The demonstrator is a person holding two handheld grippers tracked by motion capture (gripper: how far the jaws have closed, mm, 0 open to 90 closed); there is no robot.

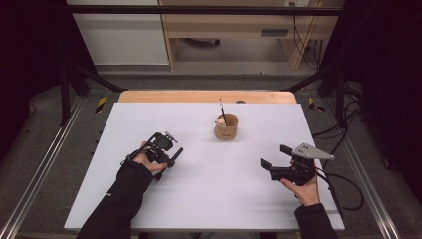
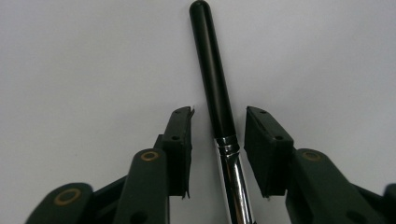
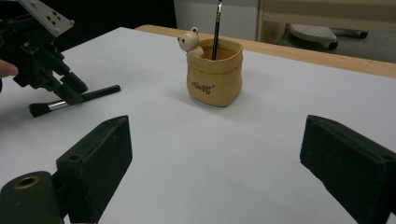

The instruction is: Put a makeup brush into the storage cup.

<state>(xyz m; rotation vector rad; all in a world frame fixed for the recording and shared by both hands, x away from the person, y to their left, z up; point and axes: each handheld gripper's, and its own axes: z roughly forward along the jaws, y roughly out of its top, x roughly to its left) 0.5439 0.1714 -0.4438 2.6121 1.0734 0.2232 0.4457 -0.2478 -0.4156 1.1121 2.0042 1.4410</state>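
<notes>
1. Left gripper [image 2: 217, 140] is down at the white table [image 1: 209, 194], jaws parted and straddling a black-handled makeup brush [image 2: 215, 88] that lies flat on the surface. There is a gap on both sides, so the pads are not touching it.
2. The brush's chrome ferrule [image 2: 233, 177] sits right between the pads, and the rounded handle tip points away, past the jaws.
3. From the right gripper view, the bristle end sticks out on the near side of that left gripper [image 3: 70, 91].
4. Right gripper [image 3: 215, 154] is spread wide and holding nothing, hovering low over bare table, well apart from the brush.
5. Mid-table, toward the far edge, stands a tan pouch-style holder [image 1: 226, 128] with a small bear figure [image 3: 190, 41] at its rim and a thin brush [image 3: 217, 28] standing upright inside.
</notes>
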